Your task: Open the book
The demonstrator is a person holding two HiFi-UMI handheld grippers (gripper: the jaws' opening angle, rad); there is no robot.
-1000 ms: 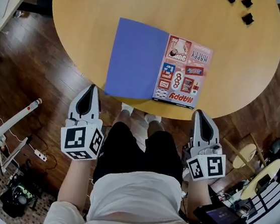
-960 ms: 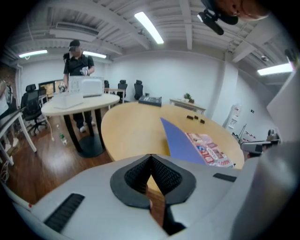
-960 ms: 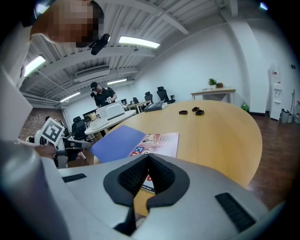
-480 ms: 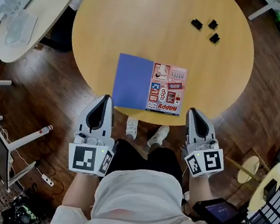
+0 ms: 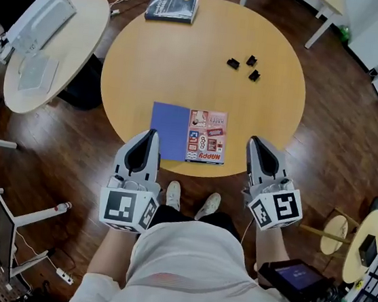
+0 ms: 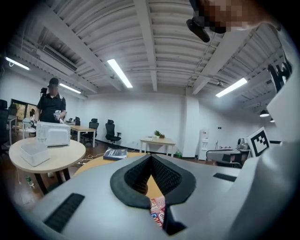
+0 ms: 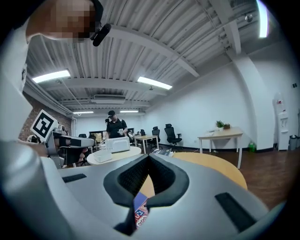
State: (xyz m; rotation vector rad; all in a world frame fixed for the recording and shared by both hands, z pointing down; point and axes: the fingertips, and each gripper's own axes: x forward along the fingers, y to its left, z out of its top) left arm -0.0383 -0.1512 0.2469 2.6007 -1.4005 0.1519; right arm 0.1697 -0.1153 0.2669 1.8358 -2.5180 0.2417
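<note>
Head view: the camera has drawn back, the book (image 5: 188, 134) lies open at the table's (image 5: 262, 108) near edge, left gripper (image 5: 152, 135) and right gripper (image 5: 254, 142) clear of it; left gripper view, jaws clenched on nothing; right gripper view, likewise; opening judged complete.

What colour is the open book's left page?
The left page is plain blue; the head view shows it best.
</note>
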